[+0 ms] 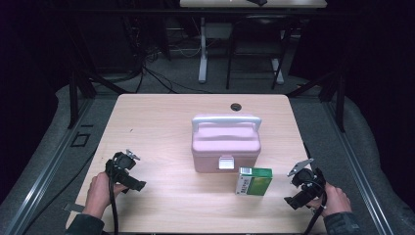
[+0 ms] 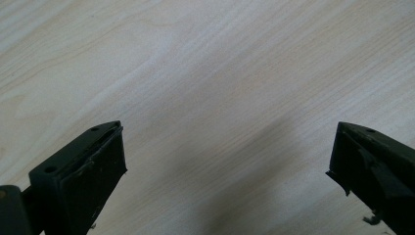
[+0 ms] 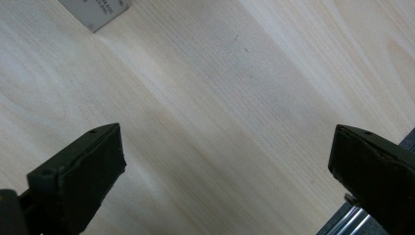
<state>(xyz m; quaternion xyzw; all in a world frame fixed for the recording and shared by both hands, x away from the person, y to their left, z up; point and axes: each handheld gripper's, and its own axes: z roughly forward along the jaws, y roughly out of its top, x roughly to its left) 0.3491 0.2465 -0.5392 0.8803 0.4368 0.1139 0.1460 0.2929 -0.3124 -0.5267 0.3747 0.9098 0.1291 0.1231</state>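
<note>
- R gripper point(image 1: 297, 192): jaws wide apart, nothing between them. Green box point(image 1: 254, 181) sits just beside it, toward table centre, apart from the jaws.
- L gripper point(image 1: 128, 177): jaws wide too, empty, bare table point(image 2: 205, 73) ahead.
- Risk: box stands on a narrow face, so a one-sided nudge could tip it or shove it into the pink case point(image 1: 225, 143) right behind.
- Box: green/white carton, printed, crisp edges, prob. light.
</note>
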